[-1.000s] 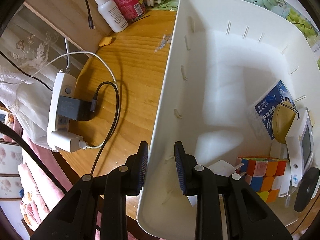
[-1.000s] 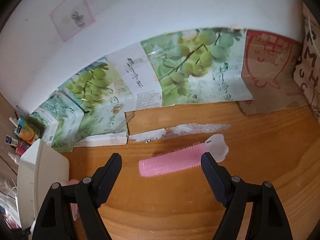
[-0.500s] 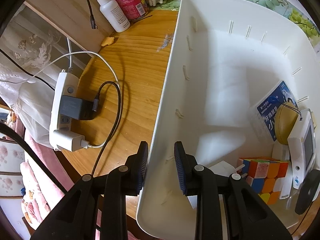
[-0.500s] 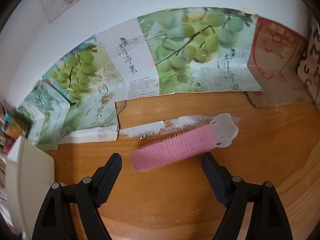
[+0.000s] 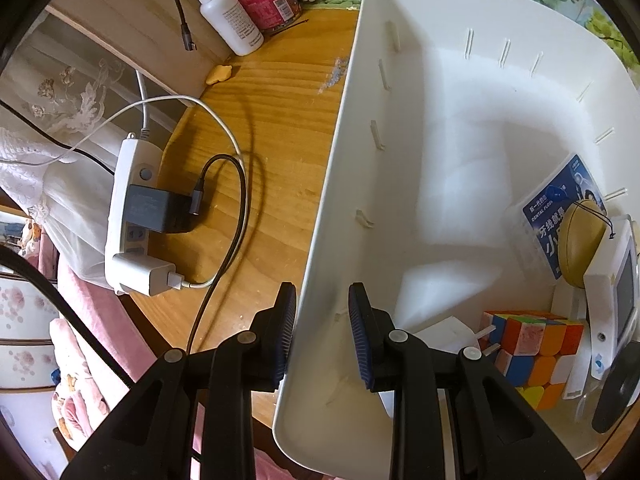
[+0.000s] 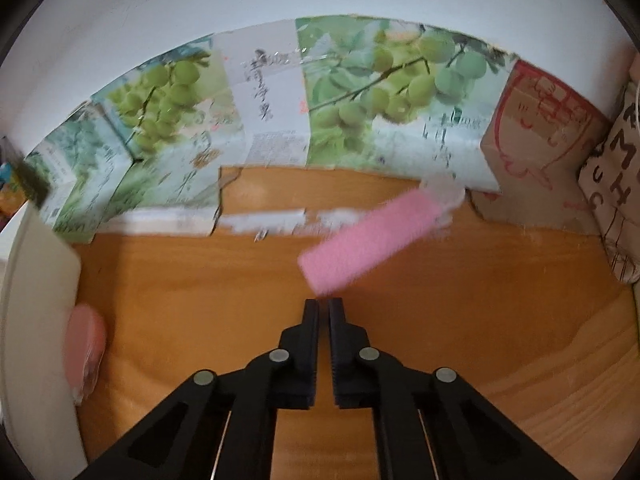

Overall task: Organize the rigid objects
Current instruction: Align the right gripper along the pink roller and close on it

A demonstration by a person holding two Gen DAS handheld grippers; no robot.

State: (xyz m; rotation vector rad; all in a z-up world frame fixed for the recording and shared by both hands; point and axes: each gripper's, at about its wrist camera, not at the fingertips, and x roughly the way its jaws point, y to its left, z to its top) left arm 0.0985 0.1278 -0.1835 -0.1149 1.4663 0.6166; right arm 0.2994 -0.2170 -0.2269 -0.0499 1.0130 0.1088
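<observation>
Left tongs [image 5: 320,336]: jaws straddle the near wall of the white storage bin [image 5: 460,128], one pad outside, one inside, clamped on the wall. Grip unchanged over the last second.

Bin contents, right corner: blue packet [image 5: 560,208] printed "DENTAL FLOSS" plus Chinese characters; tan oval case [image 5: 580,248] lying on it; Rubik's cube [image 5: 532,352]; white device with a grey screen [image 5: 620,292].

Left of the bin on the desk [image 5: 272,160]: white power strip [image 5: 132,216] with a black adapter [image 5: 156,208] and a white charger [image 5: 144,276] plugged in; white spray bottle [image 5: 228,16].

Right tongs [image 6: 323,308]: 0.5 s ago spread wide, now almost closed, narrow gap, holding nothing. Pink hair roller [image 6: 368,240], blurred, lies on the desk just beyond the tips, tilted up to the right; earlier it sat between the open jaws. Grape-print cartons [image 6: 360,92] behind: Chinese characters, blurred.
</observation>
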